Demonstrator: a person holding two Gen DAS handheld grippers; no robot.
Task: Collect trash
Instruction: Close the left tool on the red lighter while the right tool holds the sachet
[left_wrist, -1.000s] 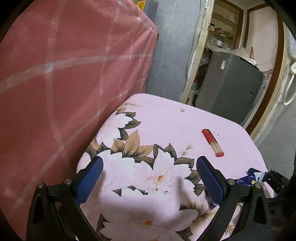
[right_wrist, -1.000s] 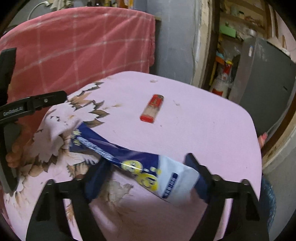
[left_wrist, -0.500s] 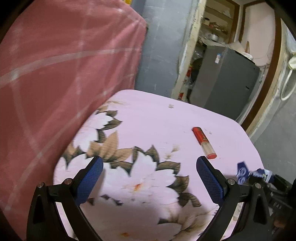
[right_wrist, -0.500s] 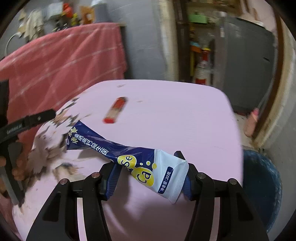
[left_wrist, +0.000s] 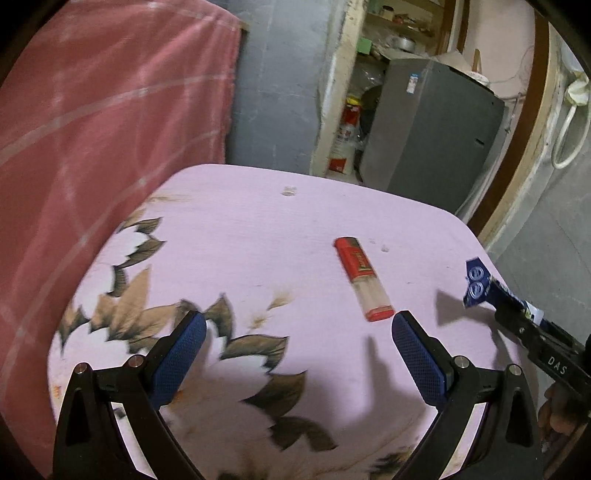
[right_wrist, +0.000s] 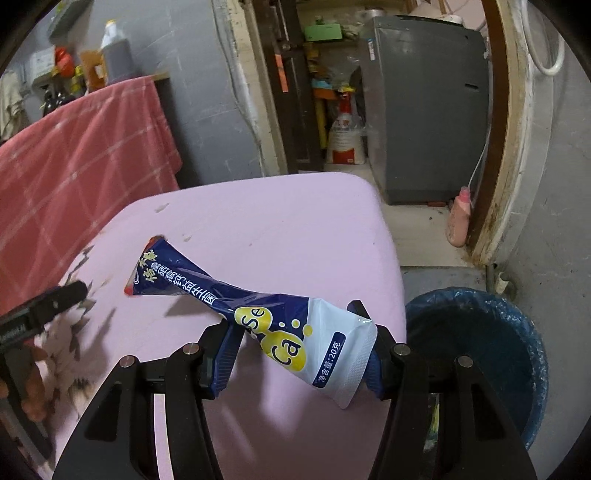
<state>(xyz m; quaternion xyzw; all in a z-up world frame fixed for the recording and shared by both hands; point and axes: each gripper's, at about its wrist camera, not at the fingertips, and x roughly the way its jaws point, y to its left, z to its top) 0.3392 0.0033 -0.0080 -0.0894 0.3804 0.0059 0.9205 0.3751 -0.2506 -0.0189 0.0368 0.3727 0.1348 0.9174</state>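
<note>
Right gripper (right_wrist: 299, 354) about half open, just closed in, clamped on blue-and-white wrapper (right_wrist: 258, 317) above bench (right_wrist: 295, 229) right edge, near bin (right_wrist: 476, 354). Left gripper (left_wrist: 299, 354) spread wide, empty; lighter (left_wrist: 362, 277) just beyond it.

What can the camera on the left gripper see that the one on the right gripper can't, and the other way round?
Only the left wrist view shows the red lighter in full, lying before the open, empty left gripper. Only the right wrist view shows the blue-lined trash bin beside the table, and the whole blue-and-white wrapper clamped in the right gripper. Both show the pink floral tablecloth, the red checked cloth and the grey appliance.
</note>
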